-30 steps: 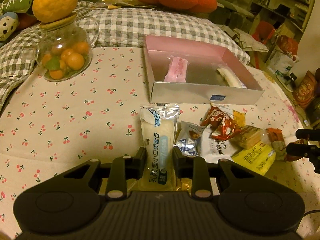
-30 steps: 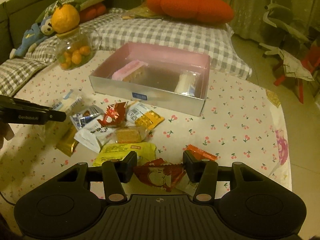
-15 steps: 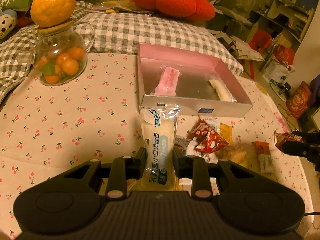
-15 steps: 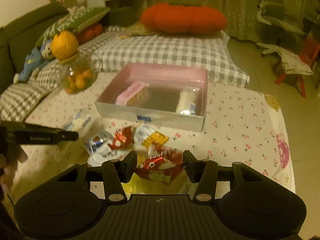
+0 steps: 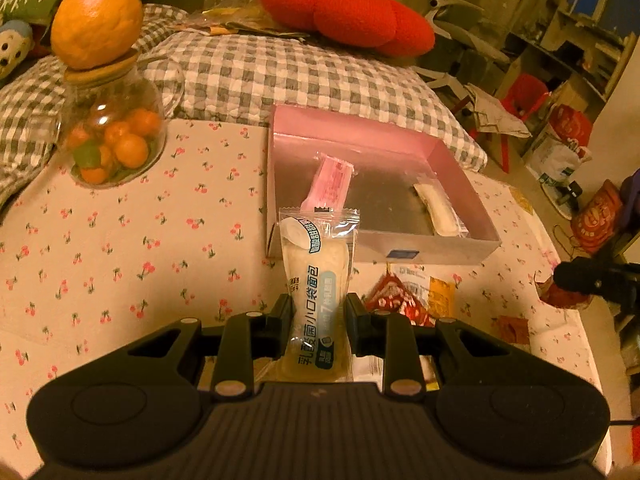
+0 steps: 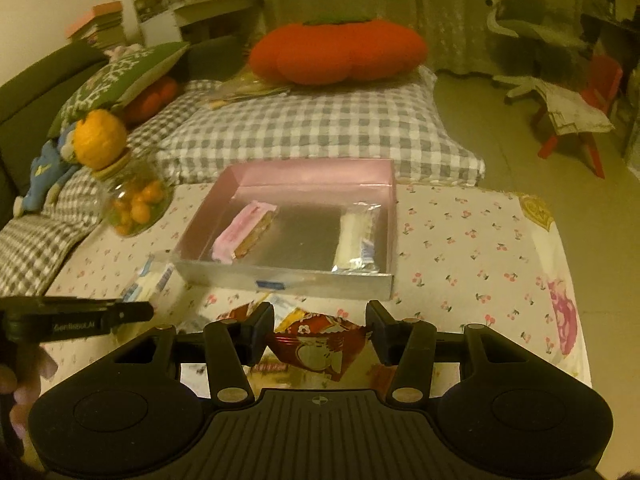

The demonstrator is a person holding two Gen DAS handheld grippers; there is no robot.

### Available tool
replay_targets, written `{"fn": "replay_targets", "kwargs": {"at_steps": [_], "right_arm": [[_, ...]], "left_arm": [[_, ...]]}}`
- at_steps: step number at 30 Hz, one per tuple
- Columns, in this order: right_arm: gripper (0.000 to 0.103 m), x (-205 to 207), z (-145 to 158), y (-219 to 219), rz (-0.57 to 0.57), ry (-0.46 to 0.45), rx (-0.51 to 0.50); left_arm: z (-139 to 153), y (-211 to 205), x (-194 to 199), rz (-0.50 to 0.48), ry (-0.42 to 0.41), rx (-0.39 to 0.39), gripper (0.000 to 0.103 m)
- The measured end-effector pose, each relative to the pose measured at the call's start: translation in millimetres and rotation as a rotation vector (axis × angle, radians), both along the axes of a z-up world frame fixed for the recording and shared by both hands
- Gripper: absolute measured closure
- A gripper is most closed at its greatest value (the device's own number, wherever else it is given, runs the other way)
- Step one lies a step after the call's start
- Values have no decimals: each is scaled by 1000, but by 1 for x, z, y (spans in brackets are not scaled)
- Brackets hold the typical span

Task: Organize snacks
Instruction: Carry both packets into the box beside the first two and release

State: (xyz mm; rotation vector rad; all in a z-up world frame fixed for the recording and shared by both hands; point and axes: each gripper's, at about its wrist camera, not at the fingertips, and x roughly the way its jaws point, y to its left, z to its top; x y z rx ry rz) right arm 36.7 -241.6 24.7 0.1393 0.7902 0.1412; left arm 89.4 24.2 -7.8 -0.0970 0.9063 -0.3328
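My left gripper (image 5: 316, 314) is shut on a clear bread packet (image 5: 318, 280) with blue print and holds it above the table, just short of the pink box (image 5: 472, 168). My right gripper (image 6: 320, 330) is shut on a red snack packet (image 6: 320, 346) and holds it up in front of the box (image 6: 312, 170). The box holds a pink wafer bar (image 5: 332, 180) (image 6: 244, 236) and a white packet (image 5: 438, 210) (image 6: 358, 240). Loose snack packets (image 5: 404, 300) lie on the table before the box. The right gripper shows at the edge of the left wrist view (image 5: 592, 276).
A glass jar of small oranges (image 5: 114, 140) with a big orange on its lid stands at the table's far left. A checked cushion (image 5: 288, 76) and a red plush (image 5: 344, 12) lie behind the table. The cherry-print table (image 5: 120, 248) drops off at the right.
Both grippers have lifted their packets off the table and moved closer to the pink box. The right gripper rose from the snack pile with the red packet.
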Motion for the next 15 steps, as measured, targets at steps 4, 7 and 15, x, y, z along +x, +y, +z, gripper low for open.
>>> {"fn": "replay_targets", "kwargs": {"at_steps": [4,7,15], "right_arm": [[54,18,0,-6,-25,17,21],[54,31,1,-7,-33,16,20],[53,76,-6,-2,-46,24,110]], "left_arm": [[7,-4,13,3,-15,6,78],[12,-11,25,0,-22,0,78],[15,-43,61,-13,-36,-34,78]]}}
